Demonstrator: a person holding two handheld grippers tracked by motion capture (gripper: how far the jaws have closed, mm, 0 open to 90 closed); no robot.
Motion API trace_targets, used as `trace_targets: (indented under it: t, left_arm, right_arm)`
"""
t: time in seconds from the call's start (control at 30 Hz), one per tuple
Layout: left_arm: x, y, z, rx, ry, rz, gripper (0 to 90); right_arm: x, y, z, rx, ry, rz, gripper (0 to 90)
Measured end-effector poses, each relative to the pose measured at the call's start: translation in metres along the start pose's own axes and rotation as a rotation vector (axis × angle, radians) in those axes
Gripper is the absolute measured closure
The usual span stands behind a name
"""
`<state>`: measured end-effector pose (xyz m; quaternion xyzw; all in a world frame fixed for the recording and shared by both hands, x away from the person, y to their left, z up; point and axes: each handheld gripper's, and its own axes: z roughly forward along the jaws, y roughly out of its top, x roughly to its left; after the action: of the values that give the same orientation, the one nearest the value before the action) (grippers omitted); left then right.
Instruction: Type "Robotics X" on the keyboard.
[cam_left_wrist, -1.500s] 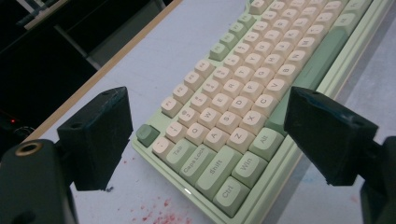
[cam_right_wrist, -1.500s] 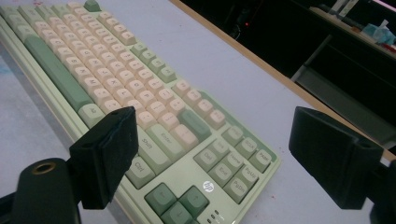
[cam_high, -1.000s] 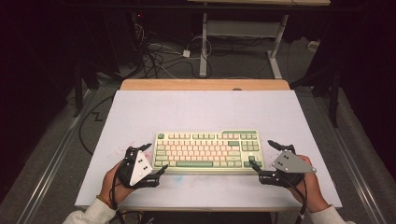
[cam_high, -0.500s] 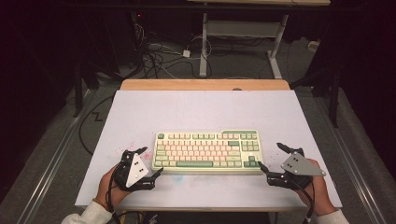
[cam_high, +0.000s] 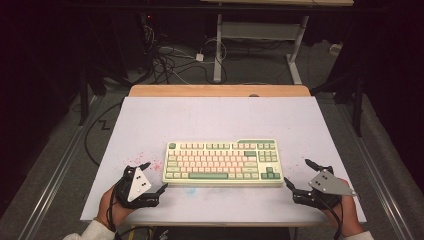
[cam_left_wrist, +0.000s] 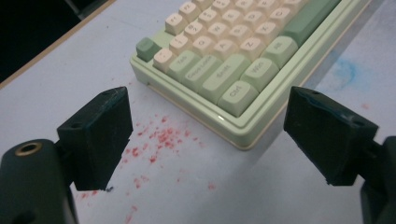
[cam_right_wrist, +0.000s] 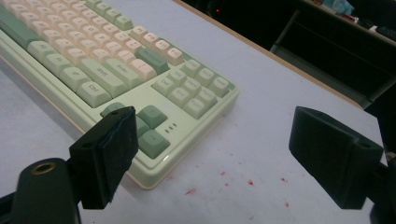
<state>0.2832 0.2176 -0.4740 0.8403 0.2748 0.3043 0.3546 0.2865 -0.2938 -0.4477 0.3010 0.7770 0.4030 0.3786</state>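
Keyboard (cam_high: 223, 163) is placed flat in the middle of the table (cam_high: 215, 115). Left gripper (cam_high: 156, 179) is held low just beside its left end, jaws spread wide and empty. Right gripper (cam_high: 299, 173) is held near its right end, jaws also apart, nothing gripped.

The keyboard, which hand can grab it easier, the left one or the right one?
Probably the left. In the high view, the left tool sits open right beside the keyboard, at its near left corner. The right tool, also open, sits a little farther off its right end.
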Motion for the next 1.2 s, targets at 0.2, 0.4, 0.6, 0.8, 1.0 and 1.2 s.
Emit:
trace_targets:
  t: [0.2,0.4,0.6,0.8,1.0,1.2]
  left_arm:
    - [-0.003,-0.004,0.000,0.025,-0.012,-0.001,14.9]
    - [-0.003,-0.004,0.000,0.022,-0.008,-0.001,14.9]
    - [-0.005,-0.005,-0.004,0.010,-0.006,0.005,14.9]
    - [-0.004,-0.005,-0.003,0.007,-0.013,0.013,14.9]
    - [-0.004,-0.005,-0.003,0.011,-0.014,0.014,14.9]
    - [-0.006,-0.004,-0.003,0.009,-0.016,0.020,14.9]
  right_arm:
    - [0.004,-0.011,-0.003,-0.002,-0.006,0.028,16.2]
    - [0.006,-0.012,-0.003,-0.004,-0.001,0.027,16.2]
    - [0.008,-0.010,-0.005,-0.011,0.000,0.018,16.2]
    - [0.011,-0.007,-0.007,-0.024,-0.004,0.010,16.2]
    - [0.011,-0.008,-0.005,-0.016,0.004,0.005,16.2]
    - [0.011,-0.008,-0.005,-0.016,-0.003,0.000,16.2]
